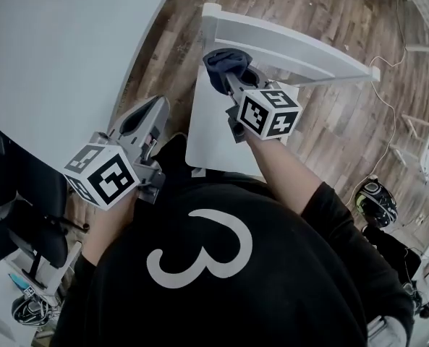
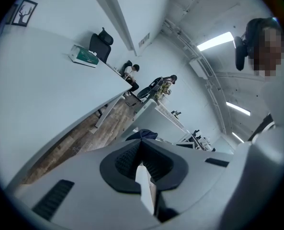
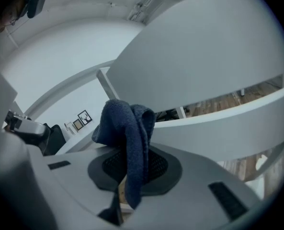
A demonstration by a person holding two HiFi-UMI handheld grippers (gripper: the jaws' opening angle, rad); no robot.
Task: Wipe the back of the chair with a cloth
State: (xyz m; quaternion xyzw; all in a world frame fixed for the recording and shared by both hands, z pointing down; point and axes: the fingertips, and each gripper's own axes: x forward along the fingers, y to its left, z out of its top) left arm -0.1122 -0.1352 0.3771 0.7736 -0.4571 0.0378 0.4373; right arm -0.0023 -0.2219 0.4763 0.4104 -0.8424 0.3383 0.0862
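Blue cloth (image 3: 127, 138) clamped in right gripper (image 1: 233, 76) hides part of chair back (image 1: 294, 49).

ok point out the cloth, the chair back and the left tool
cloth (image 3: 130, 128): right gripper view, the dark blue hanging fold.
chair back (image 1: 301, 53): head view, middle of its white curved panel.
left tool (image 2: 141, 145): left gripper view, where its shut tips meet.

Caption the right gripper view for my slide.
Right tool clamps a dark blue cloth near the white chair back.
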